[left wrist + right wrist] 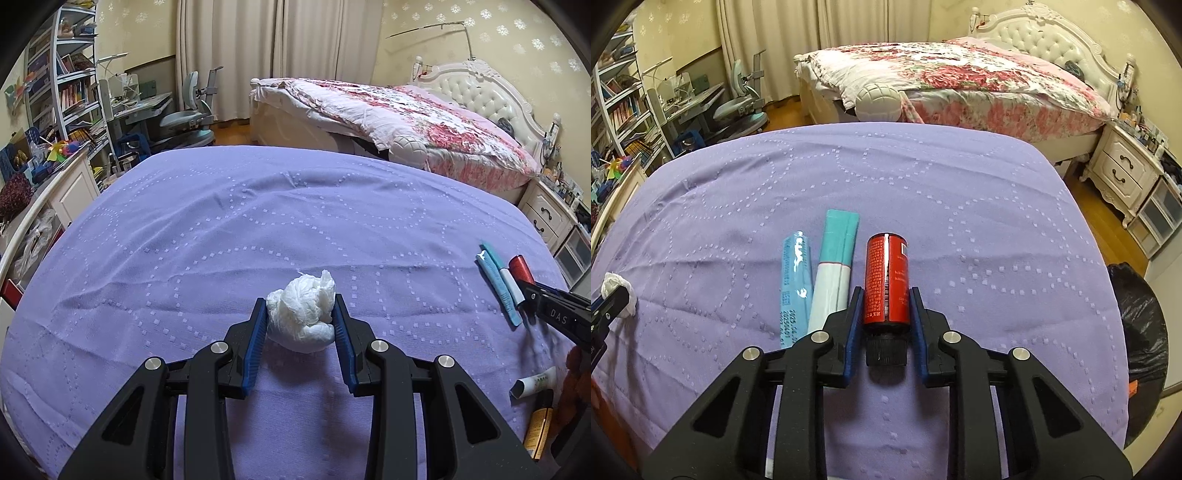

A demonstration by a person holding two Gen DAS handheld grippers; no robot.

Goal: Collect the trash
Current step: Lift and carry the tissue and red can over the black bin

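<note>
A crumpled white tissue [303, 314] lies on the purple bedspread [258, 221]. My left gripper [300, 304] is around it, both blue pads touching its sides. A red bottle [886, 282] with a black cap lies on the bedspread [960, 221] in the right wrist view. My right gripper [886, 293] has closed on its lower body. Beside the bottle lie a teal-and-white tube [833, 273] and a light blue packet [794, 284]. The tissue also shows at the left edge of the right wrist view [617, 286].
A black trash bag [1141, 332] stands off the bed's right side. A small white tube [535, 382] and a yellow bottle [539, 432] lie at the right edge. A second bed with a floral quilt [406, 110], nightstand [1119, 170] and shelves [62, 92] are beyond.
</note>
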